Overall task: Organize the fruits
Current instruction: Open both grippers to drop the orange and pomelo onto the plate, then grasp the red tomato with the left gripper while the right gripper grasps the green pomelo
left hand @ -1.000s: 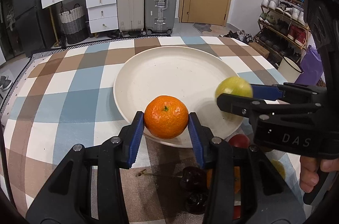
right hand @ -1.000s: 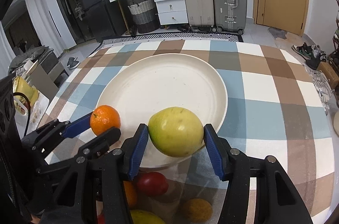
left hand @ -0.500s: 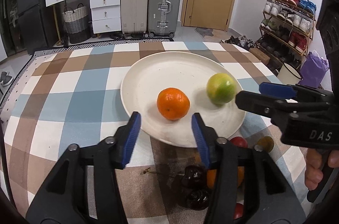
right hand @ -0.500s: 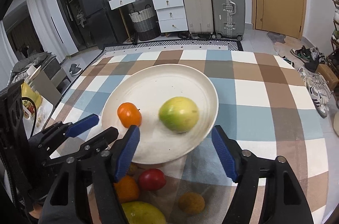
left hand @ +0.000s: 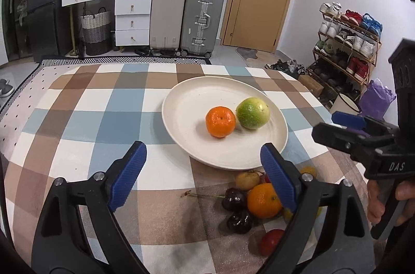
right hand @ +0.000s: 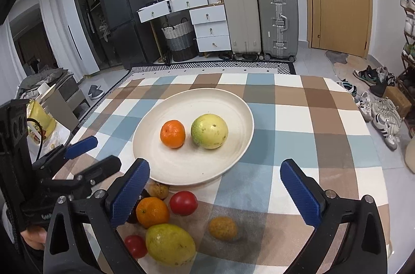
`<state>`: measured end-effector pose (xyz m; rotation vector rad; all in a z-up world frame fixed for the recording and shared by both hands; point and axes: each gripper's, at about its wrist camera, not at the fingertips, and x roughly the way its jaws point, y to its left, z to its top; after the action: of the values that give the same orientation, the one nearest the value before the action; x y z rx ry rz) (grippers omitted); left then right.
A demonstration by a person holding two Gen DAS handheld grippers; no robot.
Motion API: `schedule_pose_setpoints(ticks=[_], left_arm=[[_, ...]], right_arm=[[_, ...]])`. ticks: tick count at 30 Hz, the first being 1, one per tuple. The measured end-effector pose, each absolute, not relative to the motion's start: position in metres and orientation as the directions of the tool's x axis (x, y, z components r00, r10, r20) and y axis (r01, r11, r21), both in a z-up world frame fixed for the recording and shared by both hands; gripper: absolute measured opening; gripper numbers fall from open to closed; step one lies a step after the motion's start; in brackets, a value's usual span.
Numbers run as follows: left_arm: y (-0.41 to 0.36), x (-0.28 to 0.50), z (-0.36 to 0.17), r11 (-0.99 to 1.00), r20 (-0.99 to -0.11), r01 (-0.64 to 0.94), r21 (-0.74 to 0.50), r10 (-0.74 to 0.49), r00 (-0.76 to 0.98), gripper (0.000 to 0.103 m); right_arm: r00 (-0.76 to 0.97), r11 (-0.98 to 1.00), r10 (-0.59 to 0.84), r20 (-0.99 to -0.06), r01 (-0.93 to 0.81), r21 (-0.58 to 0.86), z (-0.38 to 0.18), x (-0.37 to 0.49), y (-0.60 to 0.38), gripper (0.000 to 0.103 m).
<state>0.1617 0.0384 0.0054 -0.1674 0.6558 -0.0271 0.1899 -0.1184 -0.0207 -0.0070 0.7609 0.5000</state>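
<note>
**Two fruits plated, a loose pile waiting below the rim**

Two fruits on the cream round plate (right hand: 241, 144): small orange mandarin (right hand: 173, 133) and pale green round fruit (right hand: 209, 131), side by side, touching or nearly so. Left gripper (left hand: 203, 173) released, blue pads spread wide, empty, hovering short of the plate's near rim. Right gripper (right hand: 215, 189) likewise spread and empty. Remaining fruit heaped on the checked tablecloth (right hand: 311, 123) just beneath both: second orange (right hand: 152, 212), red tomato (right hand: 183, 203), large yellow-green mango-shaped fruit (right hand: 170, 243) with long axis running left to right, small yellowish-orange fruit (right hand: 223, 228), dark cherries (left hand: 234, 198). Pile directly under the right gripper's left finger and near the left gripper's right finger; probably a downward, backward reach for either, tomato and small yellowish-orange fruit best centred for the right.
</note>
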Motion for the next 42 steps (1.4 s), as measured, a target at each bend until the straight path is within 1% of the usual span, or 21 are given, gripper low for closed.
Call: schedule_pose_setpoints(ticks=[2, 4, 6, 13, 22, 28, 31, 35, 37, 39, 42], left_arm=[[0.039, 0.157, 0.009, 0.987, -0.595, -0.036, -0.159, -0.066, 0.801, 0.090], [0.039, 0.152, 0.011, 0.989, -0.590, -0.042, -0.144, -0.052, 0.806, 0.097], [0.037, 0.145, 0.013, 0.991, -0.582, -0.044, -0.128, -0.039, 0.812, 0.101], [0.029, 0.124, 0.013, 0.993, -0.581, -0.035, -0.110, -0.036, 0.813, 0.102], [0.016, 0.105, 0.002, 0.994, -0.645, 0.026, -0.104, -0.087, 0.760, 0.102], [0.003, 0.098, 0.000, 0.997, -0.646, 0.052, -0.051, -0.073, 0.760, 0.102], [-0.001, 0.098, -0.002, 0.996, -0.651, 0.071, -0.047, -0.084, 0.754, 0.102], [-0.009, 0.098, -0.005, 0.994, -0.661, 0.104, -0.037, -0.102, 0.743, 0.102], [-0.012, 0.099, -0.008, 0.992, -0.673, 0.123, -0.039, -0.117, 0.730, 0.102], [-0.014, 0.101, -0.010, 0.987, -0.692, 0.152, -0.052, -0.145, 0.707, 0.102], [-0.018, 0.103, -0.015, 0.985, -0.709, 0.169, -0.039, -0.146, 0.690, 0.102]], right_arm=[[0.616, 0.884, 0.430, -0.659, -0.435, 0.171, -0.021, 0.187, -0.121, 0.102], [0.616, 0.883, 0.430, -0.660, -0.440, 0.165, -0.020, 0.182, -0.123, 0.102], [0.620, 0.884, 0.426, -0.659, -0.441, 0.156, -0.018, 0.177, -0.126, 0.103], [0.618, 0.881, 0.431, -0.657, -0.447, 0.157, -0.016, 0.155, -0.133, 0.103], [0.613, 0.868, 0.417, -0.671, -0.488, 0.093, -0.030, 0.136, -0.128, 0.103], [0.572, 0.827, 0.489, -0.659, -0.545, 0.140, -0.043, 0.135, -0.131, 0.102], [0.556, 0.811, 0.500, -0.664, -0.569, 0.134, -0.050, 0.133, -0.129, 0.102], [0.515, 0.789, 0.528, -0.675, -0.592, 0.165, -0.057, 0.132, -0.127, 0.102], [0.502, 0.783, 0.532, -0.682, -0.598, 0.170, -0.061, 0.131, -0.126, 0.101], [0.484, 0.774, 0.541, -0.687, -0.606, 0.183, -0.064, 0.131, -0.125, 0.096], [0.471, 0.771, 0.540, -0.697, -0.609, 0.186, -0.068, 0.132, -0.123, 0.092]])
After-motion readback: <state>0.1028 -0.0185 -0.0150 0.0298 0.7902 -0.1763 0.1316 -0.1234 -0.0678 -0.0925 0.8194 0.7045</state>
